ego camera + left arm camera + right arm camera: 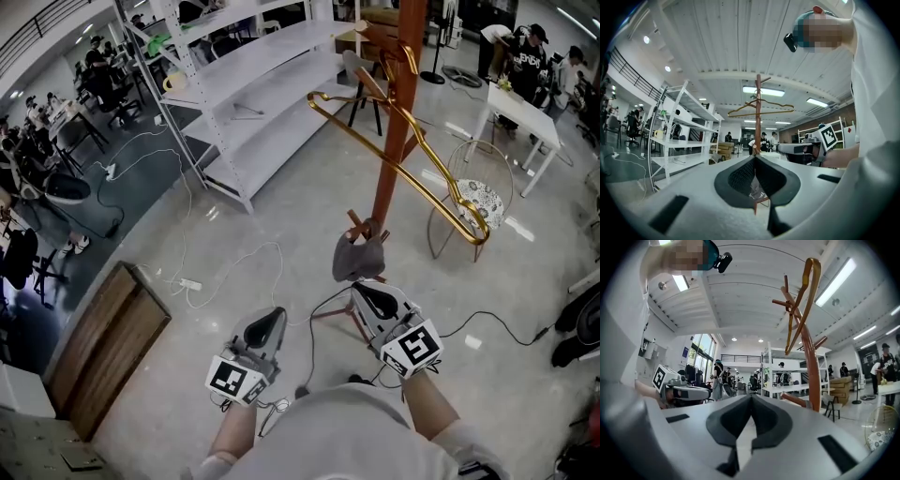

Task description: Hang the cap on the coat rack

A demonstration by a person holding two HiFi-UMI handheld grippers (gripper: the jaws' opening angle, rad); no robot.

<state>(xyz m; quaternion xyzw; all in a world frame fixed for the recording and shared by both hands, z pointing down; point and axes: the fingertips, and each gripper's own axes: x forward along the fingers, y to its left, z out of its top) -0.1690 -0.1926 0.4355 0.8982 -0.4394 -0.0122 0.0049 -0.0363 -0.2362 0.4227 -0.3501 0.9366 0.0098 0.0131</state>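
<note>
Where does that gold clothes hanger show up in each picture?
Head view: hanger, upper right of centre.
Left gripper view: hanger, centre, above the middle.
Right gripper view: hanger, upper right.
Shared landmark: the brown rack pole it hangs on.

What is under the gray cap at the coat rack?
One wooden leg of the coat rack shows on the floor. The cap and the right gripper cover the rest of its base.
</note>
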